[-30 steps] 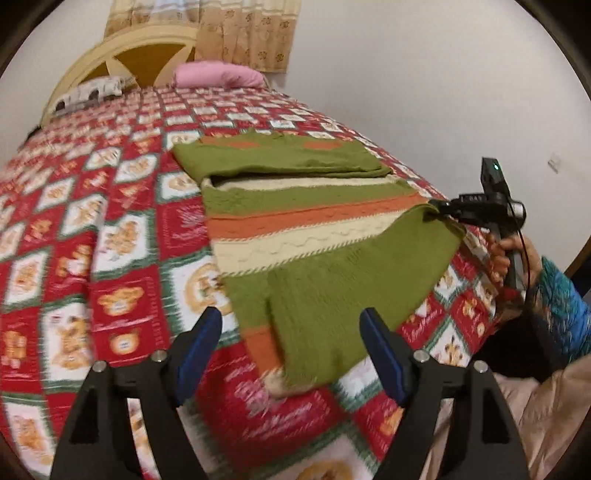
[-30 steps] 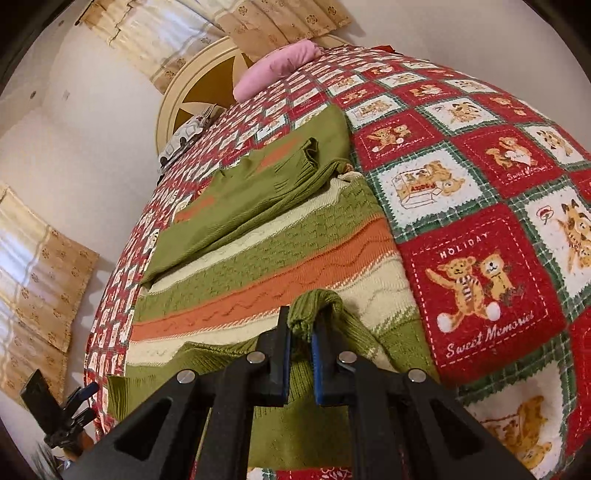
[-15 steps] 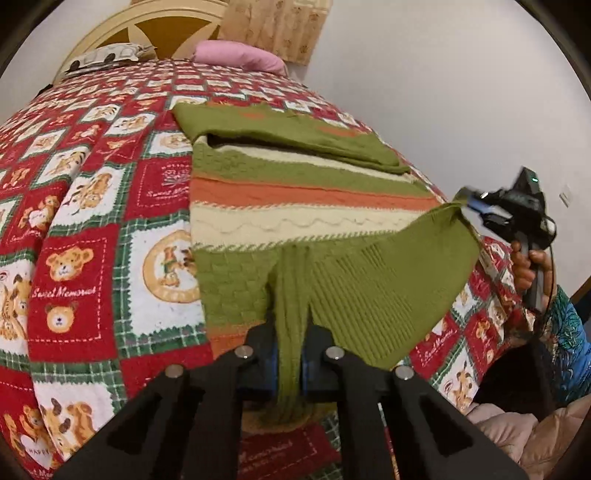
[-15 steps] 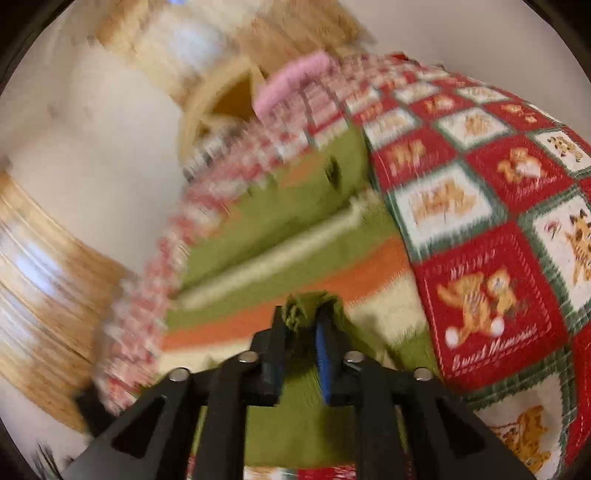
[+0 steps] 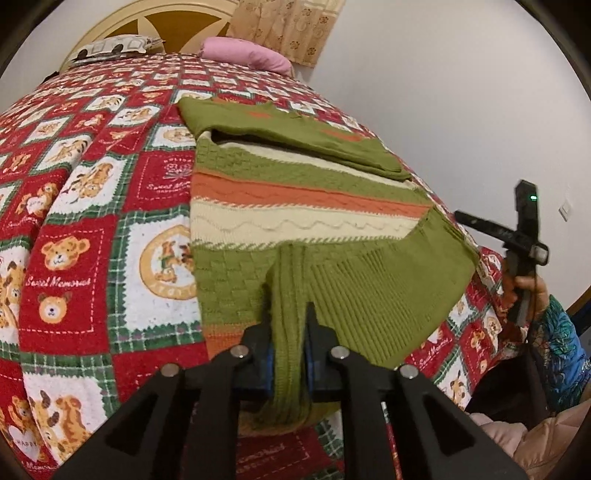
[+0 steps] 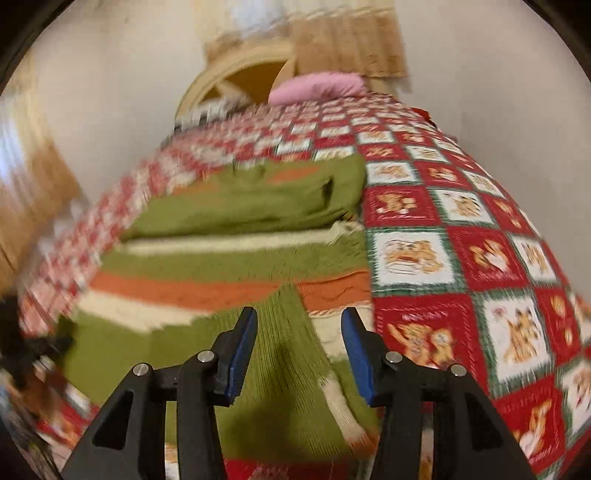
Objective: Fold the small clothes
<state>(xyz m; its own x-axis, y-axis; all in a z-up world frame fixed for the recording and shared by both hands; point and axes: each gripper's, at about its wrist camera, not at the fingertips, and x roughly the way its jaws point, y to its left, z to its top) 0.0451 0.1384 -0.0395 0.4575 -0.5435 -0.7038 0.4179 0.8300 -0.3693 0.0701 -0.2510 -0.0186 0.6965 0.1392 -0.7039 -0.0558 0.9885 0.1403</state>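
A knitted sweater (image 5: 295,206) lies flat on the bed, its chunky wool worked in bands of olive green, orange with a wavy cable line, and cream with a zigzag stitch, ending in a basket-weave green panel and a ribbed hem at 6 o'clock. Its top part is folded over into a long flat green strip toward 12 o'clock. The left gripper (image 5: 289,347) has its jaws clamped on a bunched ridge of the green knit at the near edge, the fabric squeezed into a narrow vertical pleat between the blue pads (image 5: 266,363). The right gripper (image 6: 298,347) has its jaws spread wide apart over the ribbed green hem (this view is blurred, so finer detail is lost), with no cloth between the pads (image 6: 242,350). Underneath is a fleecy blanket (image 5: 92,229) of red and white squares edged in green plaid, printed with teddy bears; readable words include "Sweet Memories" at 9 o'clock and "HAPPY" at 7 o'clock. A pink pillow (image 5: 247,59) sits at 12 o'clock by the curved cream headboard (image 5: 155,14)
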